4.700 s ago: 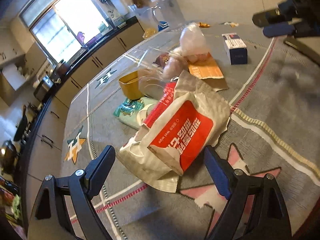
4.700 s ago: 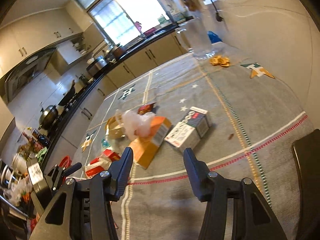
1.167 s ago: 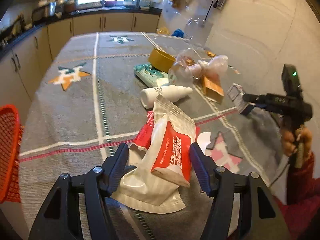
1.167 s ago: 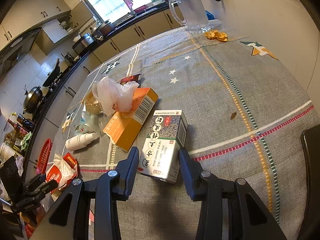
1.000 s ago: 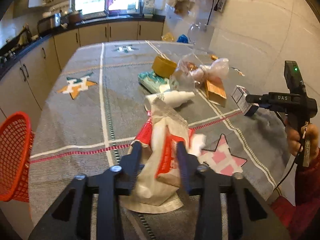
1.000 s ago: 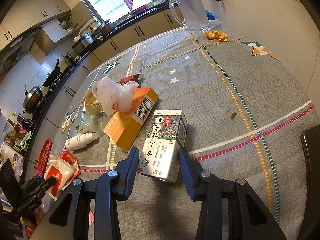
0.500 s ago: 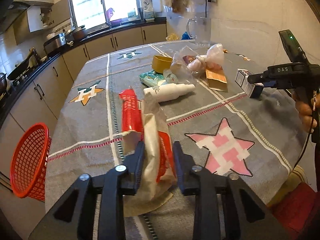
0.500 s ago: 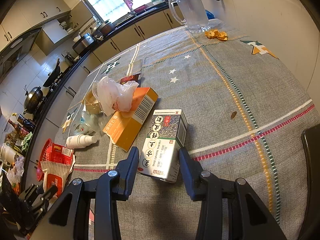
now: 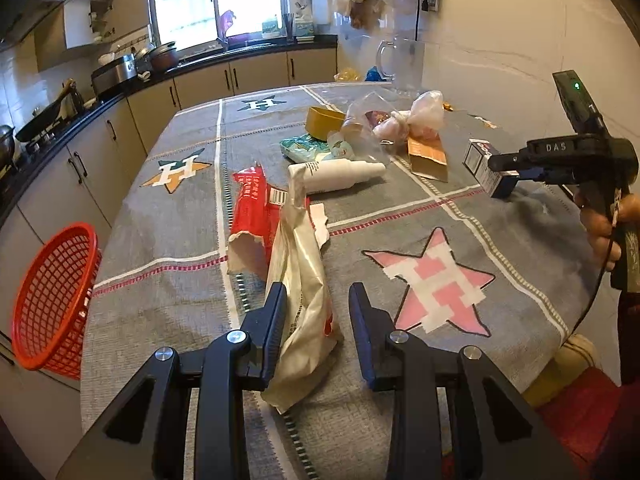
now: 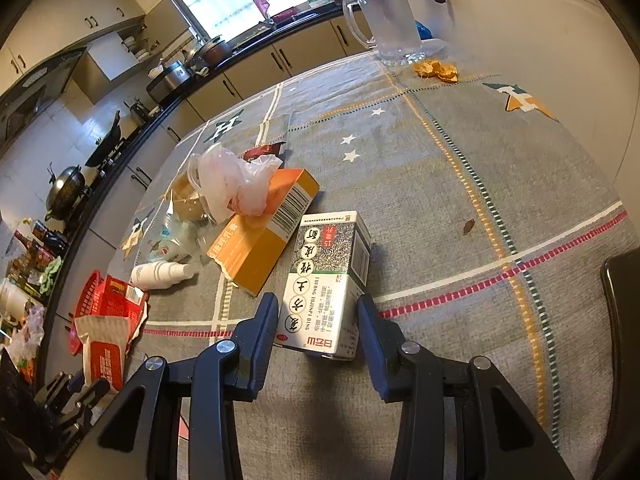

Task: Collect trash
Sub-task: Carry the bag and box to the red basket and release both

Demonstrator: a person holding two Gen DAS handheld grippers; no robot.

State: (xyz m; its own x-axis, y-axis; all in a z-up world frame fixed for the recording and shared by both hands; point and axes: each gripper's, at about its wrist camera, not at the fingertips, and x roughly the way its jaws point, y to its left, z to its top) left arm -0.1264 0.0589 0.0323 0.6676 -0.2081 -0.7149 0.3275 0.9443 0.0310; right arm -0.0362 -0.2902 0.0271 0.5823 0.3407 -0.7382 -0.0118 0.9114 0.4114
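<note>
Wrapper (image 9: pixel 298 280) now lifted off table (image 9: pixel 520 240), pinched in left tool (image 9: pixel 316 312) | red basket (image 9: pixel 52 300) next, likely | right tool (image 10: pixel 318 320) spread around medicine box (image 10: pixel 324 280), unmoved.

Left gripper (image 9: pixel 316 312) jaws pinched near-shut; right gripper (image 10: pixel 318 320) jaws parted, level, low.

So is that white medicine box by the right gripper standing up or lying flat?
Lying flat. The white box rests on its broad side on the tablecloth, printed face up, between the right gripper fingers.
</note>
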